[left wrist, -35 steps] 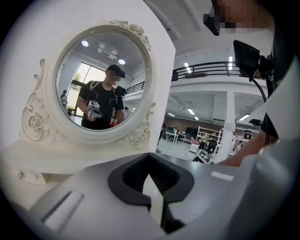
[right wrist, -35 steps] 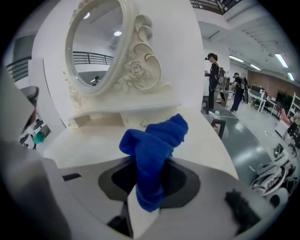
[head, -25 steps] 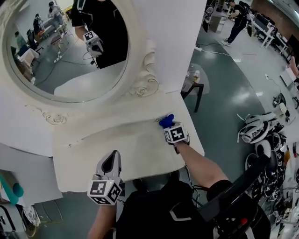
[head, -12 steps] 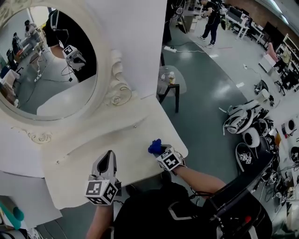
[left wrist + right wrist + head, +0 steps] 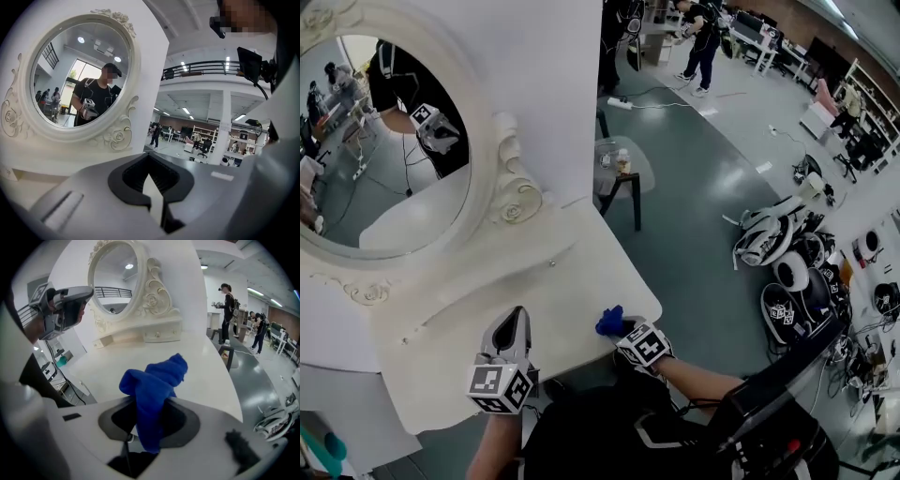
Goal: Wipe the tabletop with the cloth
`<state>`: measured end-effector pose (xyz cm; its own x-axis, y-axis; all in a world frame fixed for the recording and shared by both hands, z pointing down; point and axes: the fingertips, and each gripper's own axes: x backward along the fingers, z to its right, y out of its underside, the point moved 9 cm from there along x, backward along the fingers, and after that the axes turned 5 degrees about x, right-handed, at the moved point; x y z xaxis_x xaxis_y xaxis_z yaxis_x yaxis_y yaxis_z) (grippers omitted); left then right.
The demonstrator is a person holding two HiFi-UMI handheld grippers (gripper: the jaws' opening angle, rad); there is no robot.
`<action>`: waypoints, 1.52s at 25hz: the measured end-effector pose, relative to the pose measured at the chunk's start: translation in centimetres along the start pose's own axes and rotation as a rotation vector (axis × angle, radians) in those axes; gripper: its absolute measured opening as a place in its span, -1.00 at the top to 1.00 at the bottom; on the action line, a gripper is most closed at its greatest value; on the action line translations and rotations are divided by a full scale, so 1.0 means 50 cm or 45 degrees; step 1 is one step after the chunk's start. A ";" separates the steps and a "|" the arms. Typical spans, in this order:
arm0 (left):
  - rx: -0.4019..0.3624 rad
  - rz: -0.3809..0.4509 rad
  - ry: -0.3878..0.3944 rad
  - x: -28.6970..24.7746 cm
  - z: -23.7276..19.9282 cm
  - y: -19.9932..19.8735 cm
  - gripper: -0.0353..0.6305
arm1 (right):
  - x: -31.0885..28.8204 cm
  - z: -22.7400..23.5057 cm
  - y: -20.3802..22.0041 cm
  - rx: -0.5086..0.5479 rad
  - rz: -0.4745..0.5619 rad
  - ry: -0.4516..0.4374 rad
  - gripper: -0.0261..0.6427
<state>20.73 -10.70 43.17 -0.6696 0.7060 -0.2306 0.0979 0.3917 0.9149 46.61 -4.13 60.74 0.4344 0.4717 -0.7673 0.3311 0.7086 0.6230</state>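
Note:
The cream tabletop (image 5: 487, 300) of a dressing table lies below me. My right gripper (image 5: 622, 329) is at the top's front right edge, shut on a bunched blue cloth (image 5: 608, 322). In the right gripper view the cloth (image 5: 157, 380) bulges out between the jaws of that gripper (image 5: 150, 404) over the tabletop (image 5: 140, 352). My left gripper (image 5: 517, 322) hovers over the front middle of the top, jaws together with nothing in them. In the left gripper view its tips (image 5: 151, 177) meet, pointing at the mirror. It also shows in the right gripper view as the left gripper (image 5: 65, 303).
A round mirror (image 5: 375, 159) in an ornate white frame stands along the back of the top, with a low drawer ledge (image 5: 154, 333) under it. A small side table (image 5: 623, 173) with a bottle stands to the right on the floor. Helmets and gear (image 5: 778, 244) lie farther right.
My right gripper has drawn the blue cloth from the back right of the tabletop toward the front edge. The left gripper has stayed near the front middle.

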 end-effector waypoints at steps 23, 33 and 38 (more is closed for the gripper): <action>0.024 -0.035 -0.196 0.062 -0.012 0.009 0.87 | -0.127 0.220 -0.218 0.020 0.072 0.192 0.54; -0.021 -0.014 -0.074 -0.002 0.015 -0.008 0.87 | -0.018 0.139 -0.066 0.002 0.082 0.203 0.54; -0.016 -0.005 -0.084 -0.024 0.017 -0.009 0.87 | 0.017 0.104 -0.008 0.012 0.063 0.186 0.54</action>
<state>22.13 -11.24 42.77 -0.6198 0.7421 -0.2551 0.0856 0.3871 0.9181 51.20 -6.75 60.61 0.3239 0.5781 -0.7490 0.3204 0.6778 0.6617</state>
